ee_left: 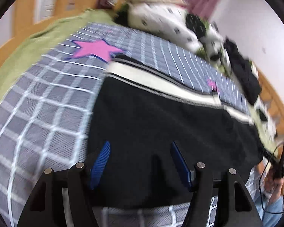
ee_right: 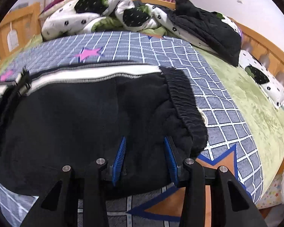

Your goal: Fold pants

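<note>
One pair of black pants [ee_right: 81, 117] lies flat on the bed's checked blanket [ee_right: 217, 102], long axis left-right across the frame, waistband at right. My left gripper [ee_left: 140, 147] and right gripper [ee_right: 144, 143] hover open over it, holding nothing.

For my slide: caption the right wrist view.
Right gripper, jaws open, above black pants laid on the checked blanket.

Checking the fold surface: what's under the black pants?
The black pants lie flat on a grey checked blanket with pink and orange stars, spread over a green sheet. The blanket's pattern directly beneath the pants is covered, so anything there can't be seen.
</note>
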{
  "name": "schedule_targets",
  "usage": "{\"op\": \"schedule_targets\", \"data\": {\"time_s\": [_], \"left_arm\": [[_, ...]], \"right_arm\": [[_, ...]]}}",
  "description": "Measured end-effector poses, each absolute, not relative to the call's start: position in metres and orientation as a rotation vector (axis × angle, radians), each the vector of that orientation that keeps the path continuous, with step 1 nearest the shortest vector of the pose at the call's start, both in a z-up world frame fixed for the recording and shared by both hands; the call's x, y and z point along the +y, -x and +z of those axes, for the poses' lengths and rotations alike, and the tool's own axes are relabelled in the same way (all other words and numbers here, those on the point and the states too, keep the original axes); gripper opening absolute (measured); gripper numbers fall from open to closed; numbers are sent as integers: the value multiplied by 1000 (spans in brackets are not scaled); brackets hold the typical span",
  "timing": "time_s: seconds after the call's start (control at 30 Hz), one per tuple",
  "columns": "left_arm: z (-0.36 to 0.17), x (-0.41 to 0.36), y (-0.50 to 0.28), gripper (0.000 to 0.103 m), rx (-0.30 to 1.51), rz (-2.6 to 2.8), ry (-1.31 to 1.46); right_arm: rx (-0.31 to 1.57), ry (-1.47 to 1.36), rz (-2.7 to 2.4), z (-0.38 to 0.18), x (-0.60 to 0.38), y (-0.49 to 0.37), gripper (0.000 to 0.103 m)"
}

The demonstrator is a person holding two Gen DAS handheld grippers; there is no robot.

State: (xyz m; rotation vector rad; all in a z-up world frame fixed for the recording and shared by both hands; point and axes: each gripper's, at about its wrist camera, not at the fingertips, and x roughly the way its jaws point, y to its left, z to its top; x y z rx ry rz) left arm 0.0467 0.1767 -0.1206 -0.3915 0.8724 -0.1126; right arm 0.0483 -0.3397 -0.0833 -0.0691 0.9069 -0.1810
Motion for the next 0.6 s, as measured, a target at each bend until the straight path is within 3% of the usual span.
{"op": "schedule_targets", "data": {"time_s": [0.1, 0.17, 0.23, 0.37, 0.47, 0.5, 0.53, 0.6], "left_arm": [[-127, 197, -32, 64, 883, -60, 452], [-139, 209, -25, 63, 902, -37, 518], [-155, 214, -27, 62, 960, -62, 575], [-162, 210, -26, 62, 950, -88, 596], [-162, 199, -26, 54, 955, -61, 564], [-160, 195, -26, 45, 949, -50, 541], [-157, 193, -26, 35, 947, -34, 518], [-142, 185, -24, 21, 914, 2, 452]], "right_arm": [[821, 26, -187, -59, -343, -39, 45], [770, 20, -168, -47, -339, -39, 59], [724, 13, -105, -38, -334, -40, 65], [693, 25, -76, -46, -320, -47, 65], [726, -97, -49, -70, -322, -46, 64], [769, -136, -28, -77, -324, -49, 62], [825, -161, -5, -84, -325, -52, 51], [838, -108, -4, -86, -322, -50, 47]]}}
